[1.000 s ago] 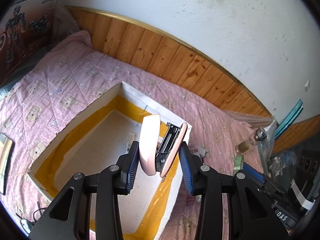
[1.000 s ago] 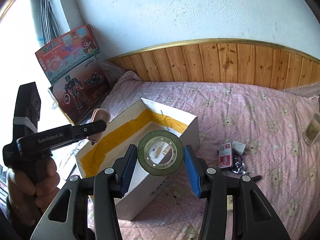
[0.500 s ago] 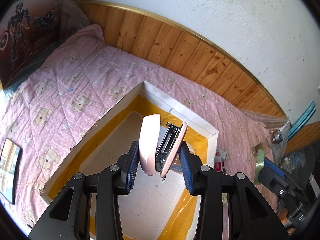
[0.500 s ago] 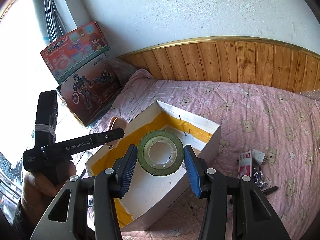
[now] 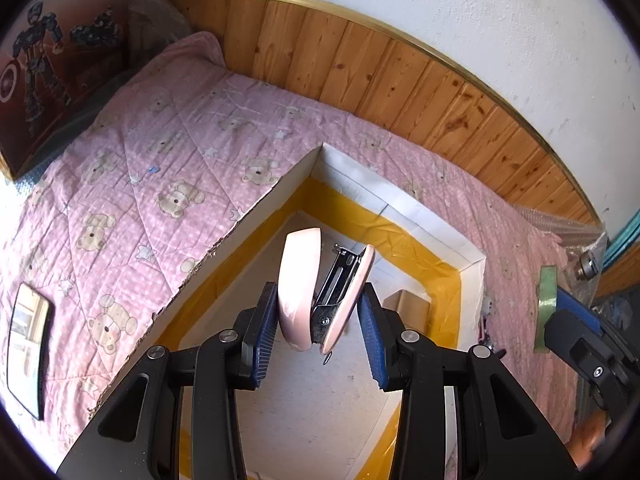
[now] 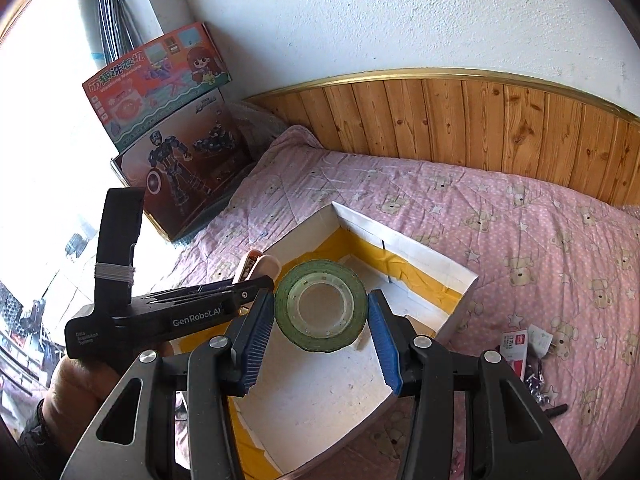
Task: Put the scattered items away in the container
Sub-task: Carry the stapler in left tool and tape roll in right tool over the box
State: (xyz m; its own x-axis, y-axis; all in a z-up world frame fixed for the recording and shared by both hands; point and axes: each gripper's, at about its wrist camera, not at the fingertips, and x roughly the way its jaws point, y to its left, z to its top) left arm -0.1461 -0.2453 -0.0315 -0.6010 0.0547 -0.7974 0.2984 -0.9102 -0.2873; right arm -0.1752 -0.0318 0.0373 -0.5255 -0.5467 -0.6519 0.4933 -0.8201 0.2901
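My left gripper (image 5: 318, 326) is shut on a pink stapler (image 5: 304, 288) and holds it over the open white box (image 5: 400, 208) with yellow tape inside. My right gripper (image 6: 322, 326) is shut on a green tape roll (image 6: 321, 305) and holds it above the same box (image 6: 424, 248). The left gripper with the stapler (image 6: 258, 266) shows at the left of the right wrist view. The tape roll (image 5: 546, 308) shows edge-on at the right of the left wrist view. A small brown block (image 5: 408, 306) lies inside the box.
The box sits on a pink bear-print quilt (image 6: 520, 216). Small scattered items (image 6: 528, 348) lie on the quilt right of the box. A mirror (image 5: 26, 344) lies left of it. Toy boxes (image 6: 168, 128) lean at the far left corner. Wood panelling (image 6: 480, 120) backs the bed.
Both grippers have moved forward and down over the box, so its inside fills more of each view. Both grips are unchanged.
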